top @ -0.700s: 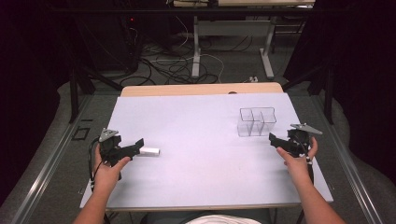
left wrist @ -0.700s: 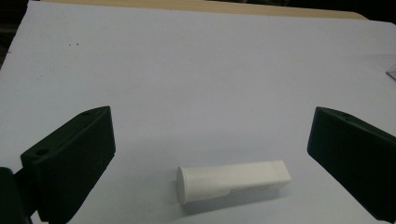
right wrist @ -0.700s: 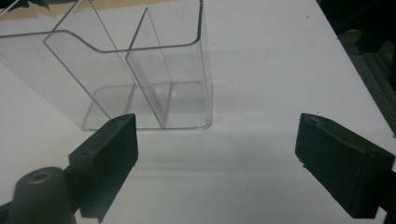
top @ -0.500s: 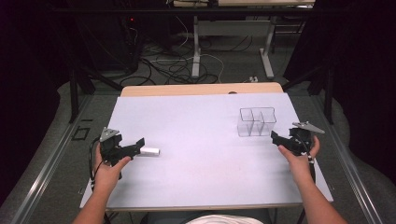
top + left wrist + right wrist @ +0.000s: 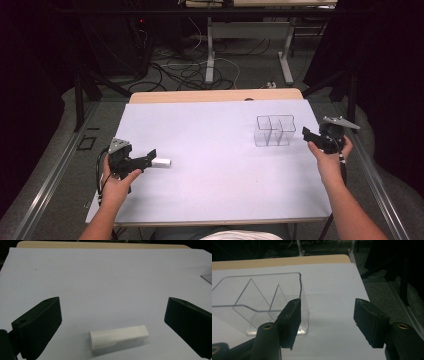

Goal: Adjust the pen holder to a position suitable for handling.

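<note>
White plastic forms the small tube [image 5: 118,339], which lies on its side on the pale table sheet [image 5: 215,150] near the left edge. The left gripper [image 5: 149,159] rests just behind it, jaws spread wide with the tube between them, pads clear of it. The right gripper [image 5: 306,134] hovers beside the clear divided box [image 5: 274,131], jaws apart and gripping nothing.

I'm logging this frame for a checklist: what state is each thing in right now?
Tube: lying on its side, capped, between the left gripper's jaws, untouched.
Clear box: upright, open-topped, empty.
Left gripper: open wide.
Right gripper: open, nothing between the jaws, beside the box.
</note>
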The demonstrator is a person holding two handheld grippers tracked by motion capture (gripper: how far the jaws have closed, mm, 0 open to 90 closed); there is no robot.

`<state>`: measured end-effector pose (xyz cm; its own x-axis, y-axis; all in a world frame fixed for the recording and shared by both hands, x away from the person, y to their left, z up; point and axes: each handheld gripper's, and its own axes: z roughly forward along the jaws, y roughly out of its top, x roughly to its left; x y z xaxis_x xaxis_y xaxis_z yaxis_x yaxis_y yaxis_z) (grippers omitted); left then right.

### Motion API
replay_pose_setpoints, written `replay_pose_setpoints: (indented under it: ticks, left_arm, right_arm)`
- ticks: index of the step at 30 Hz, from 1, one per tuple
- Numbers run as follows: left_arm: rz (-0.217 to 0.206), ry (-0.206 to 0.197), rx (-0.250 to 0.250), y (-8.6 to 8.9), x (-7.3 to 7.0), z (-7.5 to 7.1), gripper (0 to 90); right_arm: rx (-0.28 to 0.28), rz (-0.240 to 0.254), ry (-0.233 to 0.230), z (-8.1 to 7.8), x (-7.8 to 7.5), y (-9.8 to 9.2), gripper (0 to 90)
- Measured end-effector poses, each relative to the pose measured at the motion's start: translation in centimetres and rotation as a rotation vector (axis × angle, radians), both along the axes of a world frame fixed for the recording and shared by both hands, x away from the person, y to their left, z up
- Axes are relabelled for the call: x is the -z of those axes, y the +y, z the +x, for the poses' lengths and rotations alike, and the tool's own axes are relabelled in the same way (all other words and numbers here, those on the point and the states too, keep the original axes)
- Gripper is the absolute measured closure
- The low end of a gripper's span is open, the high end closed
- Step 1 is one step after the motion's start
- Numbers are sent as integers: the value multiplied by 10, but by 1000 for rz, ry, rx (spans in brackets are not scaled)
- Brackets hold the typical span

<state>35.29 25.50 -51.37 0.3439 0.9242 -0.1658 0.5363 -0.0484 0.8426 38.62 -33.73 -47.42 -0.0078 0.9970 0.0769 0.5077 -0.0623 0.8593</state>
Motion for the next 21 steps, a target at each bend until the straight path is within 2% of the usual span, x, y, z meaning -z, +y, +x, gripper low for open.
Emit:
replay_pose_setpoints:
  ticks: [7,10,12,13,14,16,18,21]
  left_arm:
    - [3,8,-9,-1,2,1,14]
    - [3,8,-9,-1,2,0,14]
    - [4,8,-9,-1,2,0,15]
    - [6,9,-9,-1,2,1,15]
    - [7,10,-9,0,2,1,15]
    - [6,9,-10,0,2,1,16]
    - [4,9,-11,1,2,1,16]
    - [7,13,-13,1,3,2,18]
  right_arm:
    - [-33,-35,21,20,-12,0,458]
    - [-37,-28,21,28,-13,2,491]
    - [-42,-41,24,34,-14,2,552]
    - [-42,-41,24,34,-14,2,552]
    - [-59,-39,31,40,-13,2,614]
    - [-52,-38,36,46,-13,2,663]
    - [-61,-40,41,48,-13,1,675]
    - [-58,-41,58,58,-10,3,738]
